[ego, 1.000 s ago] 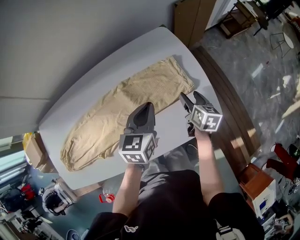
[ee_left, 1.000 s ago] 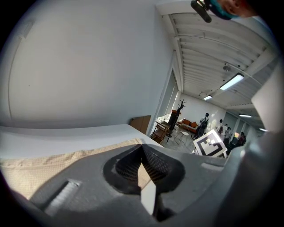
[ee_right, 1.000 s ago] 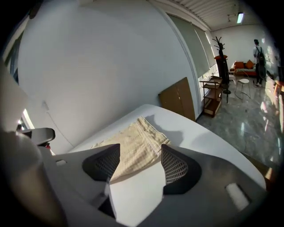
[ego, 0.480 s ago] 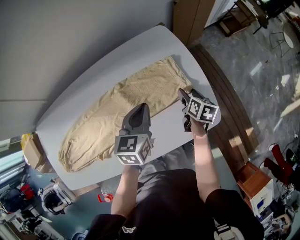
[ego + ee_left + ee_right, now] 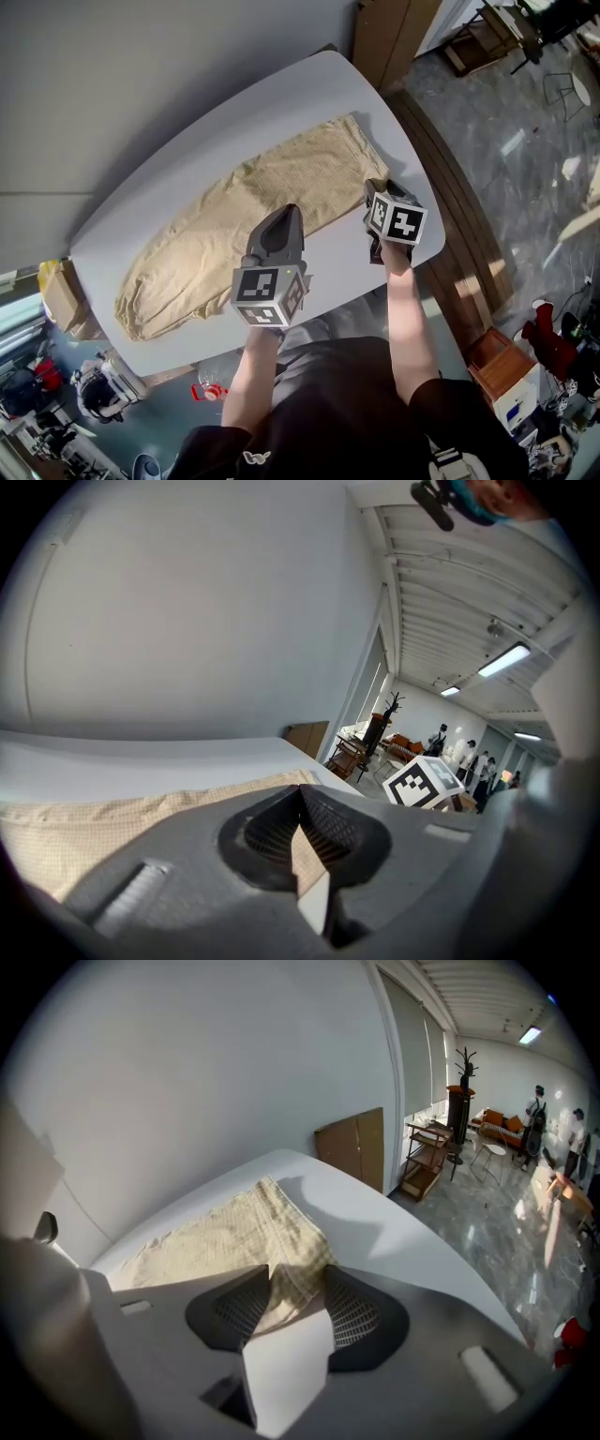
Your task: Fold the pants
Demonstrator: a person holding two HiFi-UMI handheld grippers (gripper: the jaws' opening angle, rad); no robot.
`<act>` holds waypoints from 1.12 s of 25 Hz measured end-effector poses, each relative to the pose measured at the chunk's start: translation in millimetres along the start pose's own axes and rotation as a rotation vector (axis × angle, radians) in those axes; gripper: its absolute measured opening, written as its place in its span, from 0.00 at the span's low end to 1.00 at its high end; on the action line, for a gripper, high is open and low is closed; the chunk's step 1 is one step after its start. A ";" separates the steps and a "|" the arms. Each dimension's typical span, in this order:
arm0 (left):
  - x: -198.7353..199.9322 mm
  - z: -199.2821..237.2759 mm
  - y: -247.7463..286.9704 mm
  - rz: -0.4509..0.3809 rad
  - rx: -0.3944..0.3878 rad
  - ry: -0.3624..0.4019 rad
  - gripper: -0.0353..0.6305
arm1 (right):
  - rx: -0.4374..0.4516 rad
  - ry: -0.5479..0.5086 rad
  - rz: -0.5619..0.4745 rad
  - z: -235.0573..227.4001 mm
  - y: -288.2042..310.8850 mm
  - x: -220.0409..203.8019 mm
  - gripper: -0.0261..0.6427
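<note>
Pants (image 5: 253,220), beige, lie flat along the length of the white table (image 5: 187,141). The waist is toward the right end and the leg hems (image 5: 141,314) are near the left end, closer to the near edge than the far one.

On my right gripper (image 5: 286,1283), the jaws have the near corner of the waistband between them. The cloth is bunched up in the gap and seems to touch both pads, so I read it as clamped on the pants, with the tips not fully together. This happens close to the near right corner of the tabletop. From the head view the marker cube (image 5: 395,217) covers most of those jaws, and the waist corner beside it looks slightly rumpled.

My left gripper (image 5: 286,214) sits above the middle of the near edge, over the near side of the pants around the seat and thigh. Its own view shows the jaw tips meeting with nothing caught between them. Only cloth and bare tabletop show through the gap below the tips. I cannot tell whether the tips touch the fabric.

Both of my forearms reach in from the near edge, and the two grippers are well apart along it.
</note>
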State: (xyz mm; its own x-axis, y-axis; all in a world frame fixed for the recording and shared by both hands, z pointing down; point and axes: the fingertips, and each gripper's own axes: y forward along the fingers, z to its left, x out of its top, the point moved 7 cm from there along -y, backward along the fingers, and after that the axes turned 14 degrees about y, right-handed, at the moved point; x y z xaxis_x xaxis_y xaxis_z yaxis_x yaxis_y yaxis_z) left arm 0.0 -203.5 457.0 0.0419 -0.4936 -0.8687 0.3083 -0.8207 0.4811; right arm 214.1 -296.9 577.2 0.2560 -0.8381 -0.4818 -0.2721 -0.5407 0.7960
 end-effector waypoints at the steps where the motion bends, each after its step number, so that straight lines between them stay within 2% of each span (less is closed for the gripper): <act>1: -0.9 0.6 -0.7 0.001 0.002 -0.003 0.06 | 0.000 -0.007 0.007 0.4 0.4 -0.8 0.31; 4: -2.3 2.3 -2.9 0.000 0.007 -0.008 0.06 | 0.026 -0.017 0.036 2.2 2.3 -1.6 0.27; 6: -2.8 3.1 -5.1 0.001 0.011 -0.012 0.06 | 0.076 0.000 0.056 5.4 4.8 -3.0 0.15; 12: -4.2 4.0 -16.3 -0.005 0.023 -0.016 0.06 | 0.138 0.043 0.043 3.5 -2.7 -3.2 0.13; 16: -5.1 4.3 -18.0 -0.007 0.031 -0.031 0.06 | 0.107 0.002 0.014 3.7 -15.4 -1.9 0.13; 19: -6.7 -0.6 -12.9 -0.004 0.016 -0.034 0.06 | 0.092 0.017 0.001 1.1 -27.6 0.5 0.13; 28: -5.4 -41.4 7.4 -0.002 -0.082 -0.006 0.06 | 0.014 0.112 -0.043 -76.8 -55.2 -3.1 0.13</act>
State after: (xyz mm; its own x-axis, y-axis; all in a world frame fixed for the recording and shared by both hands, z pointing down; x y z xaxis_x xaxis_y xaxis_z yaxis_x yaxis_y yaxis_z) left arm 41.4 -195.0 460.4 0.0357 -0.4937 -0.8689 0.3856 -0.7953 0.4677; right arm 299.6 -258.9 562.9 0.3698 -0.8009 -0.4709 -0.2714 -0.5779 0.7697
